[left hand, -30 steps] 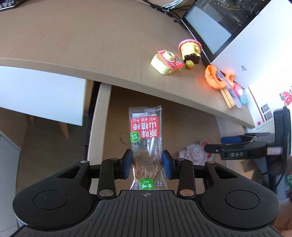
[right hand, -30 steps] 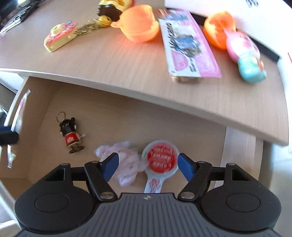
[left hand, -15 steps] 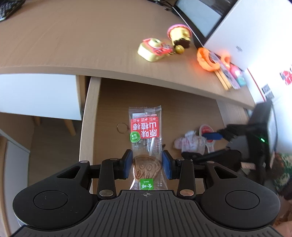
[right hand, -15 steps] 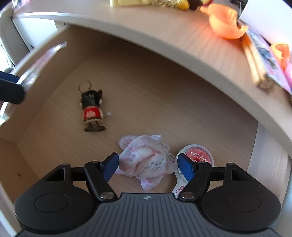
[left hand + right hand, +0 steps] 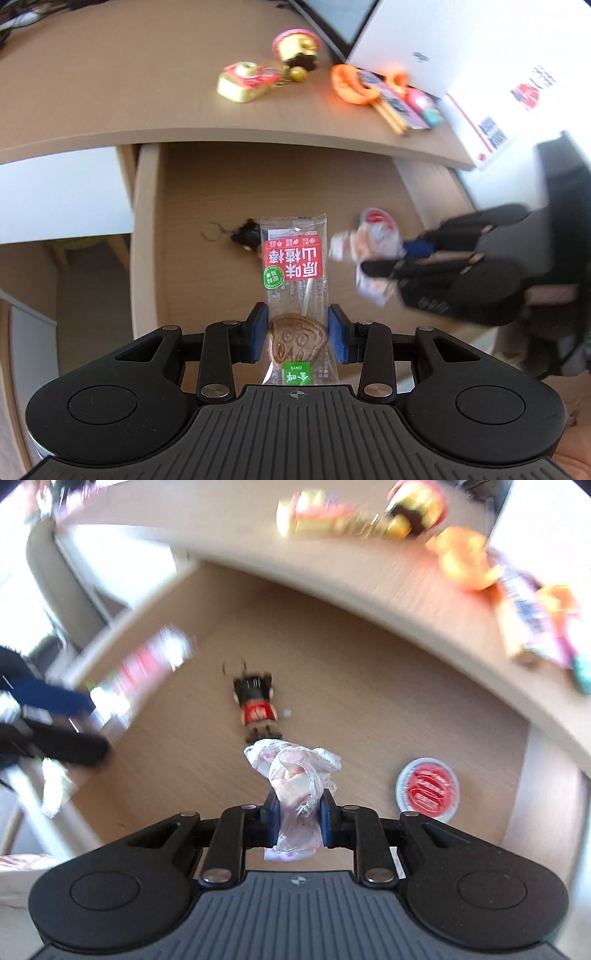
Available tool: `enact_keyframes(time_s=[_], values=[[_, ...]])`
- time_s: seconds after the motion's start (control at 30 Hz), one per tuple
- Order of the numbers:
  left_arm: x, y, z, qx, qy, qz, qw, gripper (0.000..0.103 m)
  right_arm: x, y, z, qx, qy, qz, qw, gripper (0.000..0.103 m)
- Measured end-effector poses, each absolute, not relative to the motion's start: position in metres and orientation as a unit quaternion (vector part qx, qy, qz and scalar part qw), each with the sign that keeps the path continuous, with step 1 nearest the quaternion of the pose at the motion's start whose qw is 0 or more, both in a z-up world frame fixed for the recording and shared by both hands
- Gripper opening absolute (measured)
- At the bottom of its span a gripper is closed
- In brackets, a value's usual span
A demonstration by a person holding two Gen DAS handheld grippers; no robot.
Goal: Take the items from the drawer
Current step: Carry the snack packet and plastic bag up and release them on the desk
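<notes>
My left gripper (image 5: 297, 334) is shut on a clear snack packet (image 5: 294, 266) with a red label, held above the open wooden drawer (image 5: 146, 236). My right gripper (image 5: 298, 812) is shut on a crumpled pink-and-white plastic wrapper (image 5: 295, 771), lifted over the drawer floor. In the left wrist view the right gripper (image 5: 384, 262) shows at the right with that wrapper (image 5: 365, 243). On the drawer floor lie a small black-and-red figure keychain (image 5: 256, 710) and a round red-and-white lidded cup (image 5: 427, 788). The left gripper's blue pad and its packet (image 5: 147, 664) appear blurred at the left of the right wrist view.
The desktop (image 5: 129, 81) above the drawer carries a yellow toy camera (image 5: 245, 79), a pink-and-gold figure (image 5: 297, 50), orange capsule halves (image 5: 349, 85), a pink packet (image 5: 395, 107) and a white box (image 5: 436, 40). The drawer's right wall (image 5: 546, 812) stands close to the cup.
My right gripper has shut on the plastic wrapper and lifted it off the drawer floor. The left gripper, still holding the snack packet, has risen and pulled back.
</notes>
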State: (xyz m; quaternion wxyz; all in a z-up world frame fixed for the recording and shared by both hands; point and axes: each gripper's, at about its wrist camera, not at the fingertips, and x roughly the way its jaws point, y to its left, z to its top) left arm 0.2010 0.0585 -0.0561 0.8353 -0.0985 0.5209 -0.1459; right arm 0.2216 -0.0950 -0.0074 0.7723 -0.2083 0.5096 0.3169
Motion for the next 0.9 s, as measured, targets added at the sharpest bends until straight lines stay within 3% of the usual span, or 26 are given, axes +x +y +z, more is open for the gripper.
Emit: enact_keyframes(time_s=[0.3,0.5,0.67,0.9], values=[[0.230,0.060,0.034,-0.090,0.400,-0.198,0.891,0.039,0.205,-0.116,0.106,-0.102,0.394,0.276,0.871,0.020],[0.285,0.058,0.065,-0.094,0.344,-0.186,0.916,0.039,0.225,-0.138,0.145,-0.076,0.321,0.225,0.917,0.020],[0.341,0.067,0.053,-0.094,0.348,-0.140,0.922,0.039,0.249,-0.163,0.146,-0.052,0.319,0.184,0.928,0.020],[0.412,0.094,-0.011,-0.091,0.409,-0.086,0.904,0.039,0.280,-0.167,0.111,-0.047,0.348,0.160,0.922,0.020]])
